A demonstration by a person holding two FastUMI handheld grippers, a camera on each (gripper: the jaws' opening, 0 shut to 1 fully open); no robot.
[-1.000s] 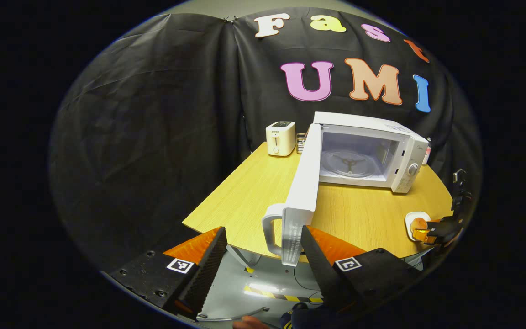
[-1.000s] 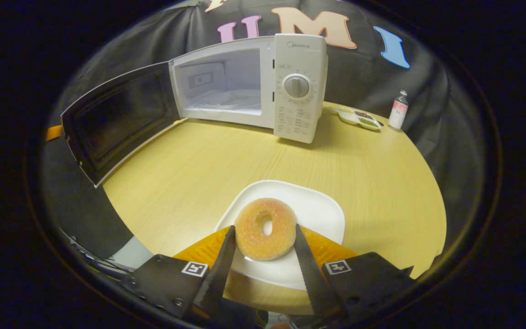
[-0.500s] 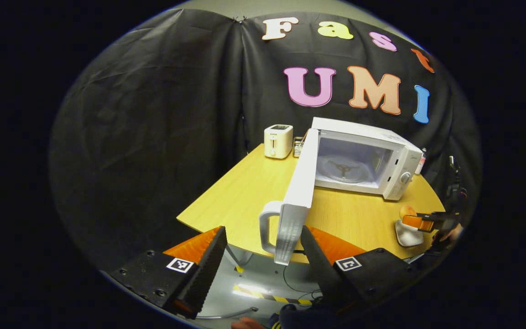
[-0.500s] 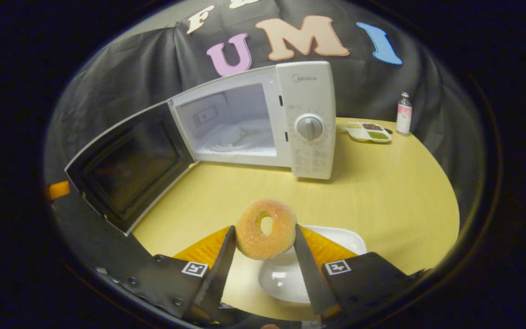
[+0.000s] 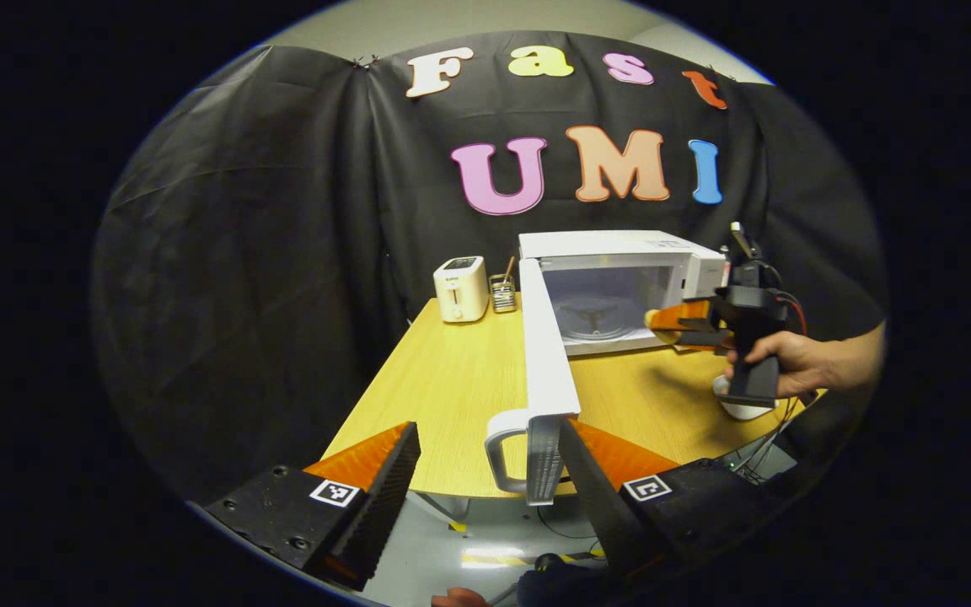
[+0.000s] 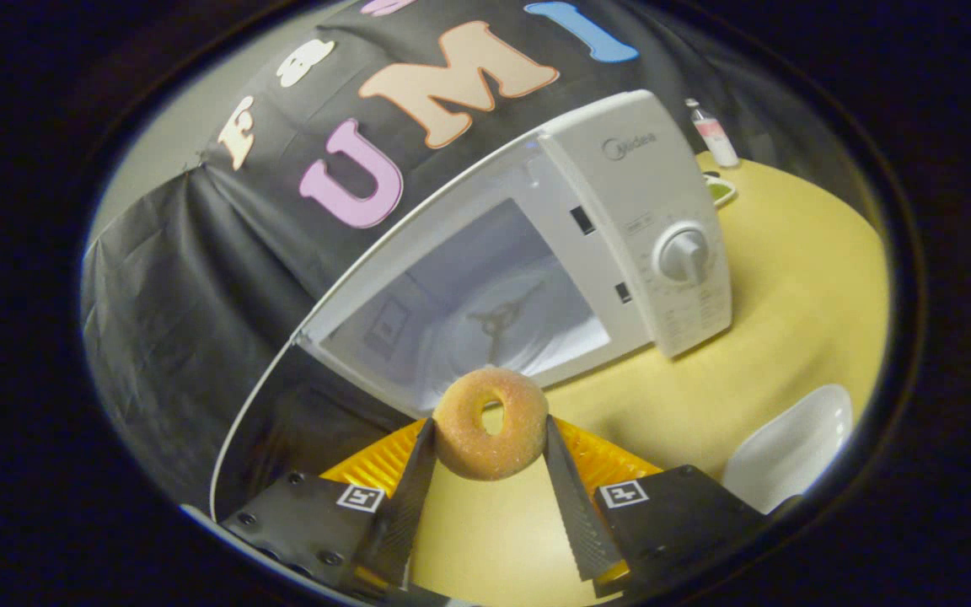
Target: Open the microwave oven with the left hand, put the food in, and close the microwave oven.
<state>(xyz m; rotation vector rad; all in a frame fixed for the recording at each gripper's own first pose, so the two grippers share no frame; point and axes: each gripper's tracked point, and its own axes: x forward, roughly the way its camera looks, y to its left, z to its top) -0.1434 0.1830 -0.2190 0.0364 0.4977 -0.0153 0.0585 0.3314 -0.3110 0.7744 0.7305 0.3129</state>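
Between right gripper (image 6: 485, 451) fingers, doughnut (image 6: 490, 421) upright, hole toward microwave (image 6: 536, 253).

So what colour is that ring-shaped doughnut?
The sugary ring doughnut is pale orange-pink, clearest in the right gripper view.

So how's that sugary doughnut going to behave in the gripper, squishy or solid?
Probably soft: the doughnut looks spongy between the right gripper fingers, so hard squeezing may dent it. Likely light. Its sugar coating should give grip, though grains may shed.

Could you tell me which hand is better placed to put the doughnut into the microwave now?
The right: its gripper is shut on the doughnut just before the open microwave. The left gripper is open, back by the door's handle.
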